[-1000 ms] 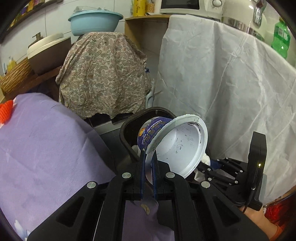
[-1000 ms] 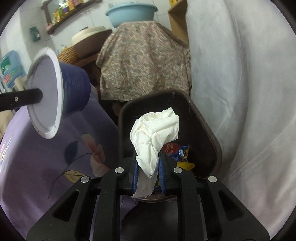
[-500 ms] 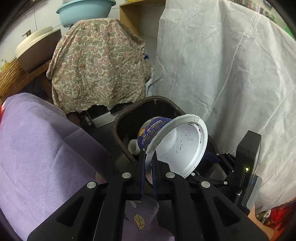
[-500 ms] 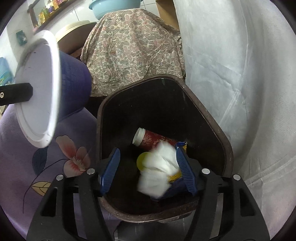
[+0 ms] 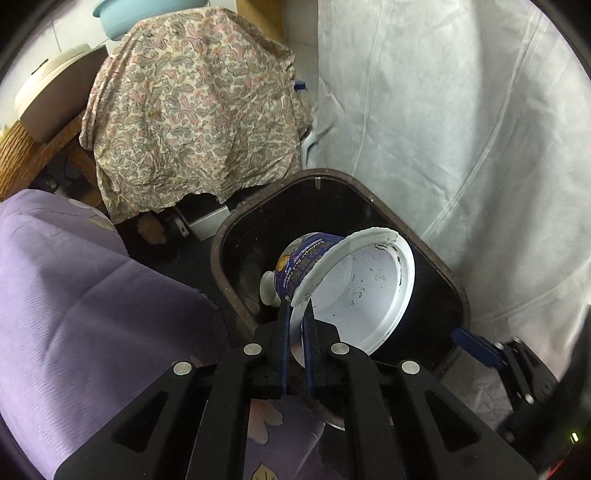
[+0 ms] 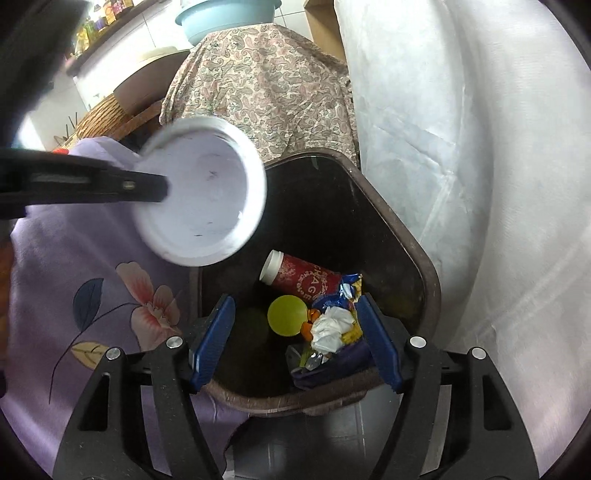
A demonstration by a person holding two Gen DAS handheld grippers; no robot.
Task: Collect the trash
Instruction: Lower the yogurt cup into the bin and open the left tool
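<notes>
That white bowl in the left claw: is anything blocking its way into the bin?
Nothing visible does. The bowl, pinched at its rim by the left gripper, hangs over the open bin. The right gripper is open and empty at the near rim.

Up back, a paisley cloth (image 5: 195, 110) drapes over furniture with a light-blue basin (image 6: 225, 16) on top, a white sheet (image 5: 461, 129) hangs right, and a purple floral tablecloth (image 6: 103, 295) spreads left.
</notes>
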